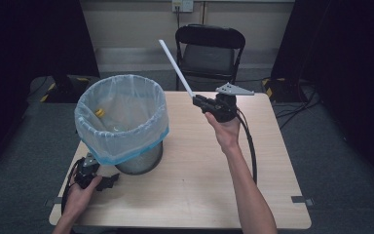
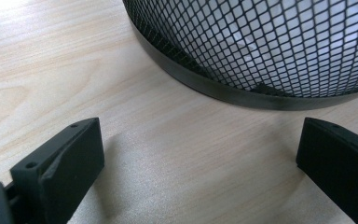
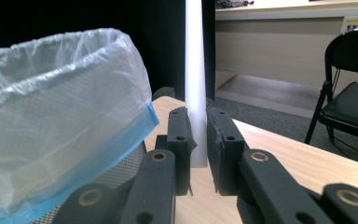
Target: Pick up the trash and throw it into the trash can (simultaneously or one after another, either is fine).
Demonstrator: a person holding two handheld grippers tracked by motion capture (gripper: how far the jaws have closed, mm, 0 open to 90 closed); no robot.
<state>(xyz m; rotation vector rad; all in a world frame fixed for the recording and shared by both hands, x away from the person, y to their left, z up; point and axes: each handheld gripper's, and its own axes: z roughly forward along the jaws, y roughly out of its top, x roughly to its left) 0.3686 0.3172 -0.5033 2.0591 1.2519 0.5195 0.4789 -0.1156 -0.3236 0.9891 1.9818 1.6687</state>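
Two tongs in play, near one first. Left tongs [image 1: 108,182] lie low on the tabletop [image 1: 190,190] at the near-left corner, jaws wide apart with bare wood between them, pointing at the black base ring of the mesh bin [image 2: 261,46]. Nothing gripped there. They look parked just beside the bin, not touching it.

Farther out, the right tongs [image 1: 198,101] are raised above the tabletop's far half, clamped on the lower end of a white stick [image 1: 175,68]. In the right gripper view the stick [image 3: 196,93] sits squeezed between the two pads [image 3: 179,135], rising straight up from them; from above it slants up and to the left, its tip past the far edge of the tabletop. The bin's plastic liner [image 1: 121,117] with the blue hem is to the left of the stick, apart from it. Something small and yellow [image 1: 99,112] is already inside.

Likely step: drop the stick in the bin. To do it well, carry it left until it is over the open mouth, tilt the free end down inside the rim, release only once it is in. Stick is long, so a flat drop could bridge the rim or snag the thin liner. The left tongs could steady the bin if it shifts.

Beyond: a folding chair [image 1: 209,51], then the wall.
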